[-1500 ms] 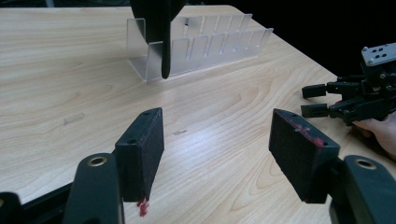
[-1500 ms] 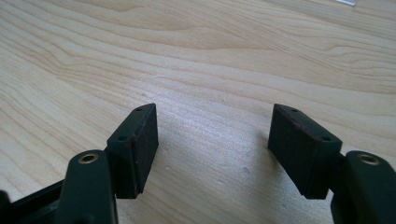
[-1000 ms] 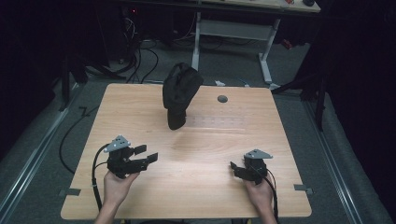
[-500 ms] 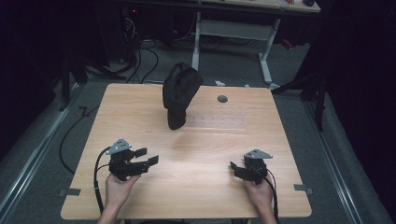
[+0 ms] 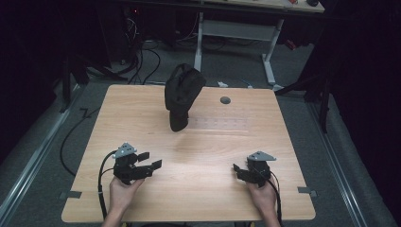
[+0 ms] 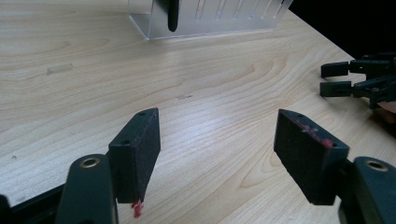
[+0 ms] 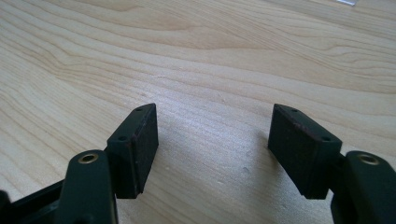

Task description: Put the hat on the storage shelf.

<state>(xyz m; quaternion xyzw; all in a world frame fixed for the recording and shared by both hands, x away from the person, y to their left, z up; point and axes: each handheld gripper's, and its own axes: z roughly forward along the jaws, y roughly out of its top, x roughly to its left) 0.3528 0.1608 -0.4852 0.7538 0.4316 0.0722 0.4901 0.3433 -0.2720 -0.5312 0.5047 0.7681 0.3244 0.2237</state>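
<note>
Wood: the table (image 5: 203, 156) has a pale grained top, and it is the landmark for everything below.
Cap: a black cap (image 5: 182, 94) sits on a clear rack (image 5: 217, 124) in the far middle of the table, standing upright and leaning slightly toward the far edge.
Rack: in the left gripper view the rack (image 6: 224, 16) shows as a clear ribbed box at the far end of the table, with a dark strip of the cap (image 6: 173, 14) hanging down its front.
Hole: a small grey round grommet (image 5: 225, 100) lies in the tabletop near the far edge, just right of the cap.
Left gripper: the left gripper (image 5: 150, 161) is held low over the near left part of the table; its jaws are spread wide with bare wood between them, and there are red smears on the pads (image 6: 140, 151).
Right gripper: the right gripper (image 5: 238, 171) is held low over the near right part of the table; its jaws are spread apart and grip nothing, with bare wood between the pads (image 7: 140, 140).
Hands: a hand (image 5: 122, 194) holds each gripper from the near table edge, and the two are well apart.
Floor: grey floor with black cables (image 5: 142, 56) lies beyond the far table edge.
</note>
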